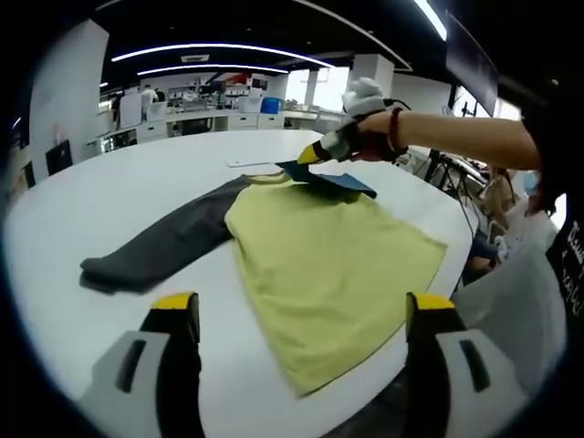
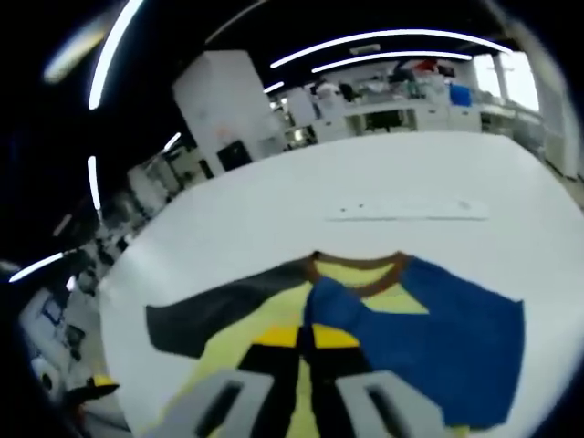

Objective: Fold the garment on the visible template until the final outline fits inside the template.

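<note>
Garment (image 1: 328, 265) risk: right gripper (image 2: 306, 339), pinched on blue sleeve (image 2: 429, 351), could drop it mid-fold; left gripper (image 1: 301, 315) spread, idle.

Right gripper (image 2: 306, 339) at 6 o'clock, yellow-tipped jaws closed together on the blue sleeve (image 2: 429, 342), which lies folded across the yellow garment (image 2: 360, 274). Dark grey sleeve (image 2: 219, 315) extends toward 9 o'clock. White table (image 2: 274, 219) beneath; white strip (image 2: 411, 210) at 1 o'clock.
</note>
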### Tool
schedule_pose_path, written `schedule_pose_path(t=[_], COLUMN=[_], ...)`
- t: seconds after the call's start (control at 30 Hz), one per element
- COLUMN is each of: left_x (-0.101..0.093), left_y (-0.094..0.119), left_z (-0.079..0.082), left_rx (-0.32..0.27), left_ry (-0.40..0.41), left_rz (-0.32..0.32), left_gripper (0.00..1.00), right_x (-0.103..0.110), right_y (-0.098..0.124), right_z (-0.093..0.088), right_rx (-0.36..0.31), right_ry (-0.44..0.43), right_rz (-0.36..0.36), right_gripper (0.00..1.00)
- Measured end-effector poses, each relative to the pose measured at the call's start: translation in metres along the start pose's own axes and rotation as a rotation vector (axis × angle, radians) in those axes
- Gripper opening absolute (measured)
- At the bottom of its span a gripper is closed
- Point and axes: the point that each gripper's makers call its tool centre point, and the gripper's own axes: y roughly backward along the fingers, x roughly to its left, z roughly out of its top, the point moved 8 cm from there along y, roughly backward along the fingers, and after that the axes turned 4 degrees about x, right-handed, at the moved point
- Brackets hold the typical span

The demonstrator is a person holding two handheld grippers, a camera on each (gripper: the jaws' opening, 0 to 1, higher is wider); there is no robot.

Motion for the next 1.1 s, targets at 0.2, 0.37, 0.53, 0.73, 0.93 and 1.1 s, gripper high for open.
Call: schedule_pose_path(t=[0.2,0.37,0.53,0.73,0.93,1.1], left_x=[0.001,0.0,-0.001,0.0,0.001,0.002], left_y=[0.0,-0.002,-0.003,-0.003,-0.001,-0.003], left_z=[-0.001,0.0,0.001,0.0,-0.001,-0.002], left_rx=[0.002,0.0,-0.002,0.002,0.004,0.008], left_ry=[0.004,0.003,-0.002,-0.002,-0.003,-0.002], left_rz=[0.001,-0.004,-0.006,-0.006,-0.004,-0.004], left_gripper=[0.91,0.91,0.91,0.91,0.91,0.91], right_x=[0.014,0.028,0.044,0.054,0.047,0.052], right_y=[-0.006,-0.012,-0.012,-0.018,-0.024,-0.026], right_z=[-0.001,-0.004,-0.007,-0.01,-0.017,-0.03], right_rx=[0.004,0.008,0.007,0.021,0.059,0.113], right_ry=[0.019,0.023,0.023,0.086,0.145,0.242], right_rz=[0.027,0.062,0.098,0.109,0.076,0.079], right_gripper=[0.0,0.0,0.0,0.0,0.0,0.07])
